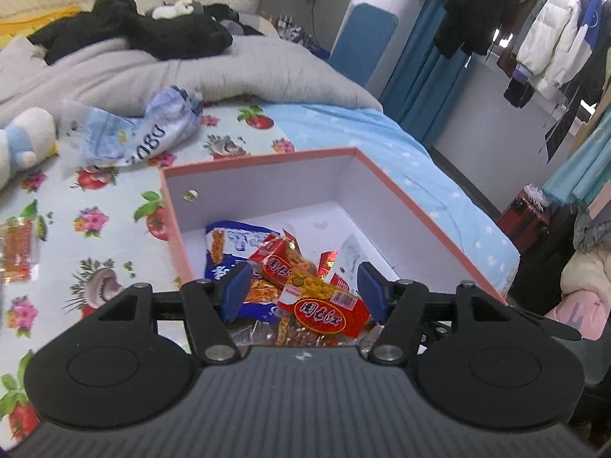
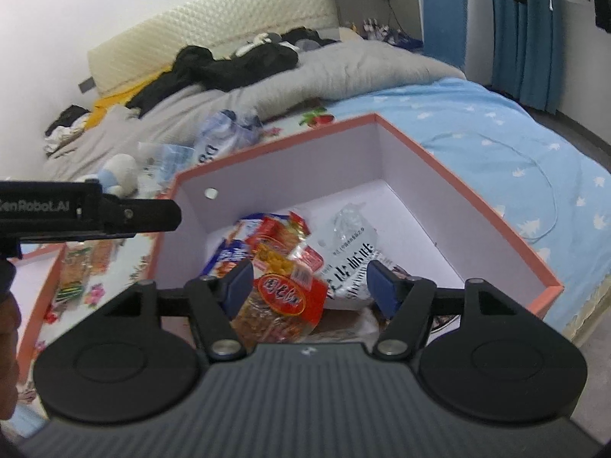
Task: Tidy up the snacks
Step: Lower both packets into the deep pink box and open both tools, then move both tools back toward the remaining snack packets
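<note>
The one snack not yet boxed — an orange snack packet (image 1: 17, 253) — lay flat on the floral bedsheet (image 1: 95, 225) at the far left of the left wrist view, its long axis running up-frame, well apart from the pink box (image 1: 401, 187). It sat left of the left hand-held gripper (image 1: 303, 290), which hovered wide and empty over the boxed packets (image 1: 324, 311). The right hand-held gripper (image 2: 311, 286), likewise spread and empty, was over the same box, judged the farther one.

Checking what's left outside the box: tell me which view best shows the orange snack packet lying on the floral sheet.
Left wrist view: the orange snack packet lies unobstructed at its left edge. Right wrist view shows only blurred packets beside the box, under the left gripper.
</note>
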Available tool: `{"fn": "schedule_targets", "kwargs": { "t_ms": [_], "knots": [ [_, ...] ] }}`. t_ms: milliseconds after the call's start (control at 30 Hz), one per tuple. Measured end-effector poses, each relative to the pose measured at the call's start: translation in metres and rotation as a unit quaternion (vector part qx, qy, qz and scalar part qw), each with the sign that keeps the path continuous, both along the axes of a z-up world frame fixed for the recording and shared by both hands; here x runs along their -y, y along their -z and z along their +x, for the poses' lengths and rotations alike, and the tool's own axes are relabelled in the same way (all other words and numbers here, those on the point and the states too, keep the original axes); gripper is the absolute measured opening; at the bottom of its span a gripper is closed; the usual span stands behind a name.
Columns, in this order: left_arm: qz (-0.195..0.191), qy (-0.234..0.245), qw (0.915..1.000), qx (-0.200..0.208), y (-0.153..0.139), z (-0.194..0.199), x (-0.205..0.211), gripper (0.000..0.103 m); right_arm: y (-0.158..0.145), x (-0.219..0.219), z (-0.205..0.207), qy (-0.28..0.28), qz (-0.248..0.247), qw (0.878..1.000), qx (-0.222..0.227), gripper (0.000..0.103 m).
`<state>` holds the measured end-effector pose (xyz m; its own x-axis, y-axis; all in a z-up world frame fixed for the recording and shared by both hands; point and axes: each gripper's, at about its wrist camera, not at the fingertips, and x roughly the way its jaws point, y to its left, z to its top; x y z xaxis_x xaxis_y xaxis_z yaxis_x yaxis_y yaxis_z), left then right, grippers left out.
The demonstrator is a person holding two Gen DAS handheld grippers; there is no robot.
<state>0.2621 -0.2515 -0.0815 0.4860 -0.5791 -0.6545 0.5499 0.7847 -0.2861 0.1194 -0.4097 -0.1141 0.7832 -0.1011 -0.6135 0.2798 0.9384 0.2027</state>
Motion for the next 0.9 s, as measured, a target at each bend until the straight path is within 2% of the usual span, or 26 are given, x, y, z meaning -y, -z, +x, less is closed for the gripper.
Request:
{"fn": "schedule_targets", "kwargs": {
  "t_ms": [233,500,667,900],
  "knots": [
    [-0.011,-0.016,0.9995,0.024,-0.029,-0.043,-0.036,0.067,-0.025,-0.022,-0.029,-0.011,-0.003,1.0,0.029,0.068],
    [-0.01,-0.035,0.9979,0.053,-0.055,-0.097,-0.077,0.067,-0.039,-0.044,-0.06,-0.017,-0.002,0.999,0.046,0.068],
    [0.001,-0.05,0.9962,0.071,-0.062,-0.125,-0.096,0.067,-0.047,-0.055,-0.076,-0.027,-0.004,0.998,0.058,0.068],
    [-0.006,-0.065,0.995,0.076,-0.065,-0.158,-0.118,0.067,-0.052,-0.072,-0.096,-0.05,-0.003,0.996,0.074,0.068]
  ]
}}
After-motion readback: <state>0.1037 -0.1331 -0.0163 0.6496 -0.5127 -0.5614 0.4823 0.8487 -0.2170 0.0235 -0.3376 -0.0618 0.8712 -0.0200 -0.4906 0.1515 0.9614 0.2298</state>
